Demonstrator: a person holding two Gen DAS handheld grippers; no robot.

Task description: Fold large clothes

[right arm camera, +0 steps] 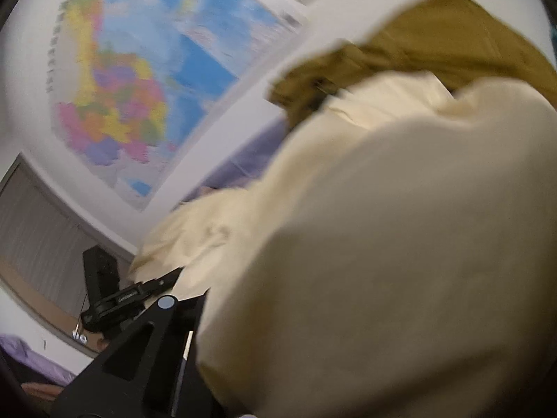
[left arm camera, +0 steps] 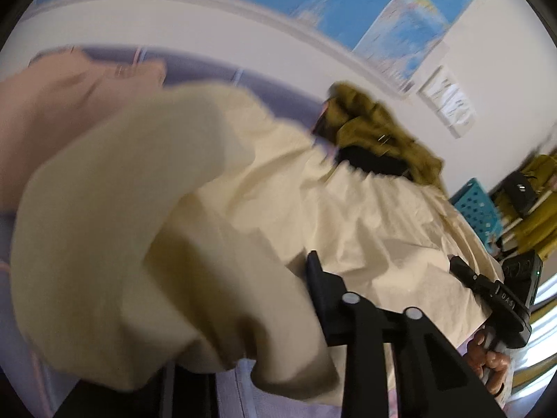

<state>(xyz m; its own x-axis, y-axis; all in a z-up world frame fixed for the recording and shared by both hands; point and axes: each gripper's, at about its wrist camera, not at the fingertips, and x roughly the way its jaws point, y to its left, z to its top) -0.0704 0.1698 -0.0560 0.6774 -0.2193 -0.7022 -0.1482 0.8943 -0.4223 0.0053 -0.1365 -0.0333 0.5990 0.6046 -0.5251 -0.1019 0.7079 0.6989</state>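
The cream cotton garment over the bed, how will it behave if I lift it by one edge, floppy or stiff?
Probably floppy: the cream cotton garment lies creased and rumpled, and drapes in soft folds over the left gripper. Likely light for its size, since the cloth looks thin. It would probably sag and bunch rather than hold shape.

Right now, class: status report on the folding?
Both grippers buried in cream garment, jaws hidden. Garment lifted over the bed. Olive clothes piled behind.
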